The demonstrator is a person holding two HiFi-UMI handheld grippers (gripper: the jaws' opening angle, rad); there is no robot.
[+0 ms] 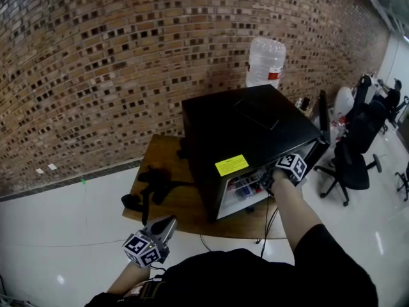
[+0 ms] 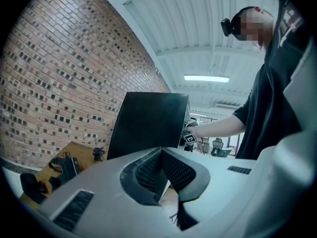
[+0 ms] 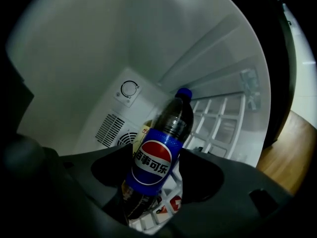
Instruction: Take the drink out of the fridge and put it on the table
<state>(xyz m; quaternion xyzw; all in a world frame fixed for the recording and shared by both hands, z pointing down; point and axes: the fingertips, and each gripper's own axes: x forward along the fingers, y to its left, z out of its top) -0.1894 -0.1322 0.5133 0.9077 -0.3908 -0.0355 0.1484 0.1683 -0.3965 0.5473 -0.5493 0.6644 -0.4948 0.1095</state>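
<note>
A dark cola bottle (image 3: pixel 171 120) with a blue label and blue cap stands on the white wire shelf (image 3: pixel 223 123) inside the black mini fridge (image 1: pixel 249 130). My right gripper (image 3: pixel 156 155) is reached into the open fridge (image 1: pixel 271 179), and its jaws lie against both sides of the bottle's label. My left gripper (image 1: pixel 167 223) hangs low in front of the wooden table (image 1: pixel 169 155), shut with nothing in it. In the left gripper view its pads (image 2: pixel 148 172) meet, and the fridge (image 2: pixel 148 123) stands ahead.
Black tools (image 1: pixel 153 184) lie on the table left of the fridge. A water jug (image 1: pixel 266 61) stands behind it, and office chairs (image 1: pixel 358 152) are at the right. Inside the fridge are a thermostat dial (image 3: pixel 130 89) and a yellowish pack (image 3: pixel 142 133) behind the bottle.
</note>
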